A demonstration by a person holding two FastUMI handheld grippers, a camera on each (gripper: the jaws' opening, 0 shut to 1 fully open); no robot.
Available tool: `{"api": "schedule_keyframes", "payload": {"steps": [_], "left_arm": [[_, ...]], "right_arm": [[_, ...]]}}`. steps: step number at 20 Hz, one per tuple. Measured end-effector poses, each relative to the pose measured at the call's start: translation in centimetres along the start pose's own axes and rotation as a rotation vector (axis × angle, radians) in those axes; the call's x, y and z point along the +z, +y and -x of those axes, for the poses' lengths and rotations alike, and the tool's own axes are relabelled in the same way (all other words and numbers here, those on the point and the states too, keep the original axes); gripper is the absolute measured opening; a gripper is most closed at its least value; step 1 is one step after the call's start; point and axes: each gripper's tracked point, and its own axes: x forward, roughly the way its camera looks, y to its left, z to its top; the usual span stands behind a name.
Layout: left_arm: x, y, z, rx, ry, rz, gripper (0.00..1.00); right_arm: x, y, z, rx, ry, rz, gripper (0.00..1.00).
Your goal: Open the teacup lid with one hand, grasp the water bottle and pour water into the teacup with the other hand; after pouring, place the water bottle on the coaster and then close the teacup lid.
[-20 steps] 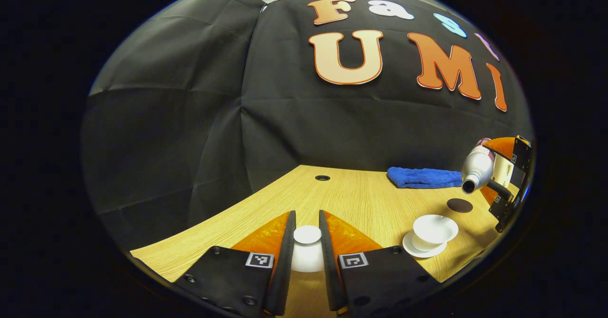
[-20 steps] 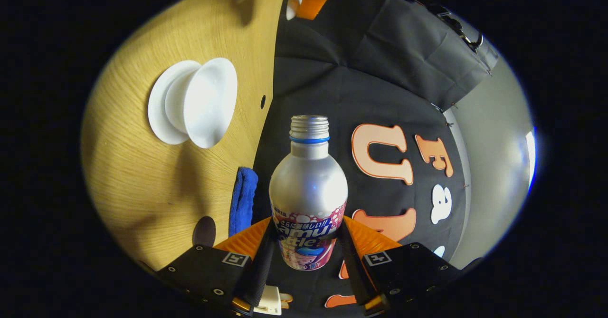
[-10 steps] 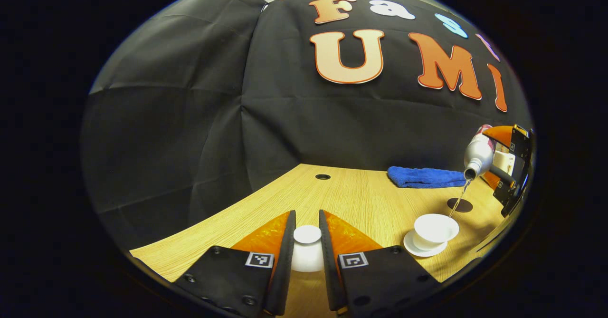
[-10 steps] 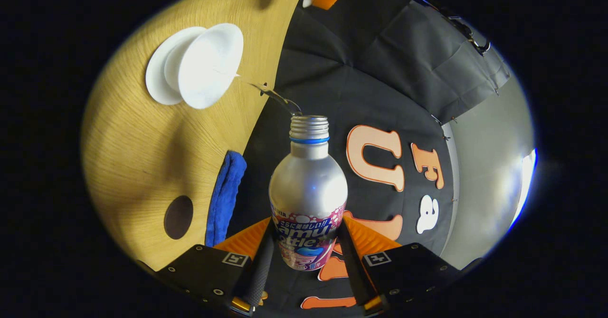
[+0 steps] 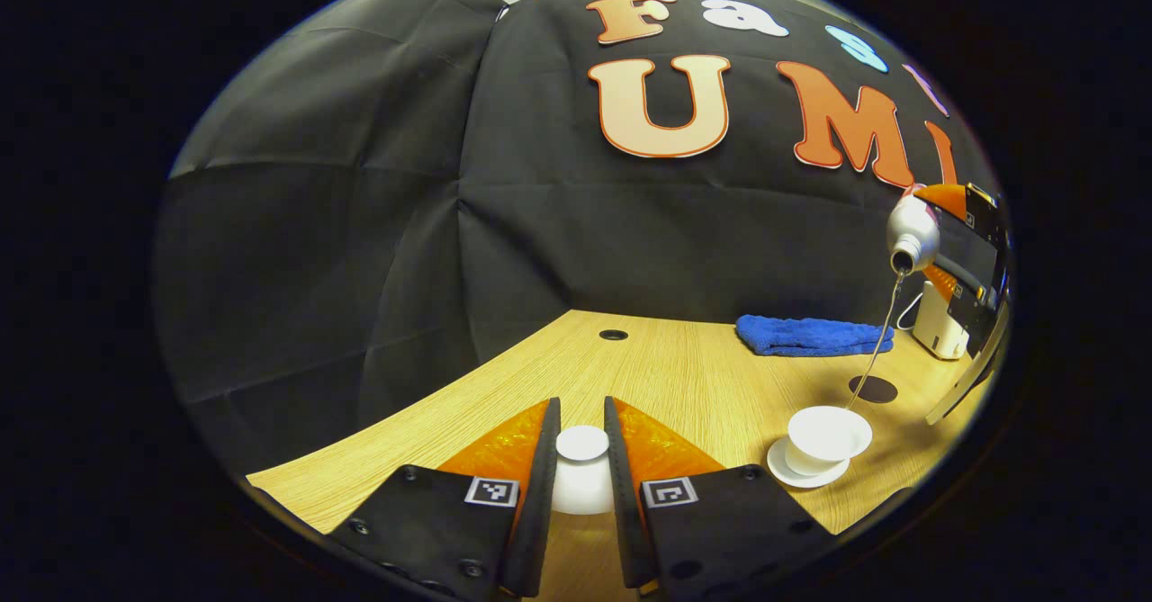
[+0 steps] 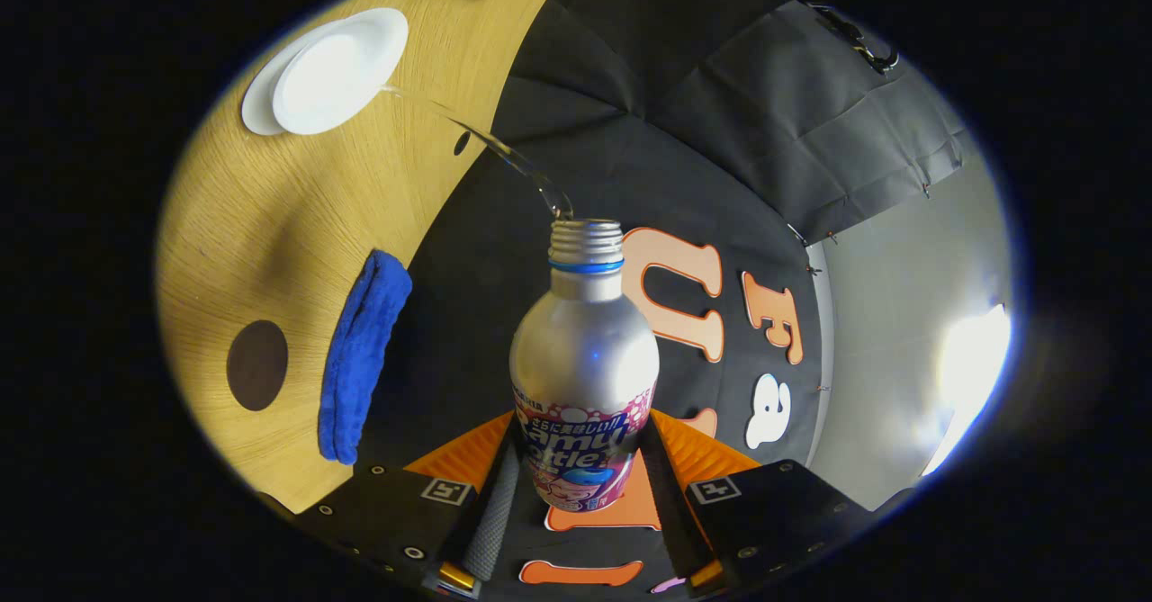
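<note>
Over the wooden worktop (image 5: 684, 377), your right tongs (image 6: 580, 494) clamp the bottle (image 6: 584, 368) high while your left tongs (image 5: 581, 494) pinch the lid (image 5: 581, 471), so the thin stream (image 5: 877, 341) may miss the teacup (image 5: 826, 435).

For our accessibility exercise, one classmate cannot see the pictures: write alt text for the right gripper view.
The right gripper grips a tilted silver metal bottle with a pink label, pouring a thin stream of water towards the white teacup on its saucer. On the light wooden table lie a folded blue cloth and a round dark coaster.
</note>
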Motion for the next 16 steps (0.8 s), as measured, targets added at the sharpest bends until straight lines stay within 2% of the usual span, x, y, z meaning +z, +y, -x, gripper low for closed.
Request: {"api": "schedule_keyframes", "payload": {"steps": [6, 8, 9, 11, 12, 16], "left_arm": [[0.2, 0.2, -0.1, 0.002, -0.001, -0.005, 0.36], [0.2, 0.0, 0.0, -0.002, 0.0, -0.005, 0.33], [0.1, 0.0, 0.0, -0.002, -0.002, -0.005, 0.36], [0.0, -0.2, 0.2, -0.005, 0.001, -0.006, 0.33], [0.1, -0.3, 0.2, -0.008, 0.002, -0.008, 0.36], [0.1, -0.6, 0.2, -0.013, -0.008, -0.014, 0.36]], "right_arm": [[0.1, -1.2, 0.0, -0.054, -0.019, 0.05, 0.72], [0.7, -1.0, 0.1, -0.058, -0.033, 0.061, 0.72], [1.0, -1.0, 0.1, -0.064, -0.037, 0.064, 0.73], [1.8, -0.5, 0.3, -0.068, -0.052, 0.071, 0.73], [2.2, -0.2, 0.4, -0.067, -0.062, 0.076, 0.73], [3.6, 0.9, 1.0, -0.08, -0.084, 0.1, 0.73]]}}
